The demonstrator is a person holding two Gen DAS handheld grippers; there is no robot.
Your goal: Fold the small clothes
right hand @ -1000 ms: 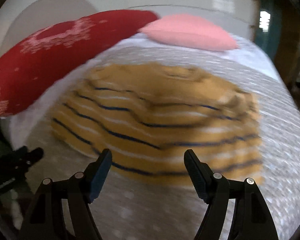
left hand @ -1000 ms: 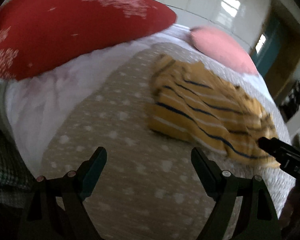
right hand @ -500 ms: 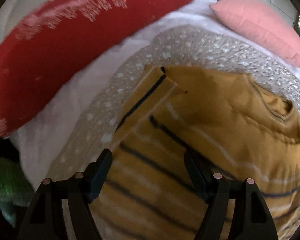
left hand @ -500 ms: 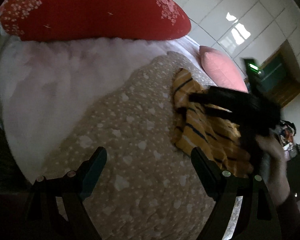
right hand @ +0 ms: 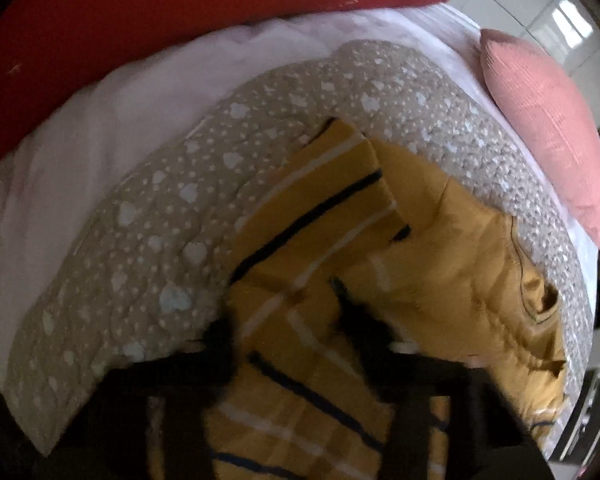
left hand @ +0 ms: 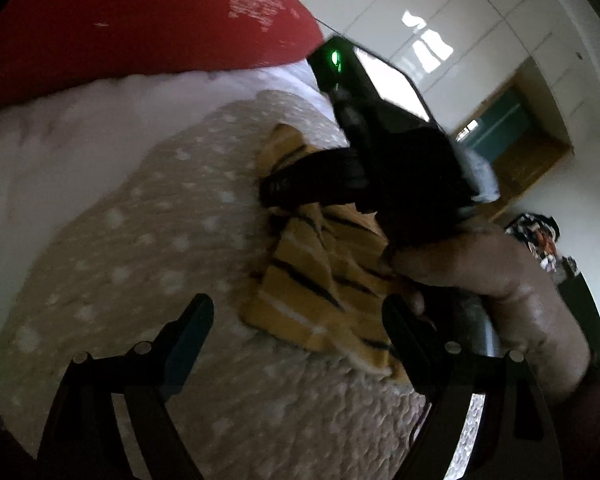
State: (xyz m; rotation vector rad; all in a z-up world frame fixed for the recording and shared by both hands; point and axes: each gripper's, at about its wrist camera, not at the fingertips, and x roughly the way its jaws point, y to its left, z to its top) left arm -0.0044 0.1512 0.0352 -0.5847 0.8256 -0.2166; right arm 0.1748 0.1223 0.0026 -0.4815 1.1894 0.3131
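Note:
A yellow top with dark and white stripes (right hand: 440, 240) lies crumpled on a beige dotted bedspread (right hand: 160, 240). My right gripper (right hand: 284, 320) points steeply down onto the top's striped left part. Its jaws are closing with a fold of the fabric between them, and its fingers are blurred. In the left wrist view the right gripper (left hand: 272, 196) and the hand (left hand: 480, 280) holding it cover the middle of the top (left hand: 308, 276). My left gripper (left hand: 296, 308) hangs open just above the top's near corner, holding nothing.
A big red pillow (right hand: 180, 0) and a pink pillow (right hand: 548, 128) lie at the head of the bed on a white sheet (left hand: 60, 132). The bedspread (left hand: 140, 260) stretches left of the top. A doorway (left hand: 508, 136) and tiled wall stand beyond.
The right gripper has swung in over the top, tipped downward, and its fingers have drawn closer together around the fabric. The left gripper has moved nearer the top's corner, still open.

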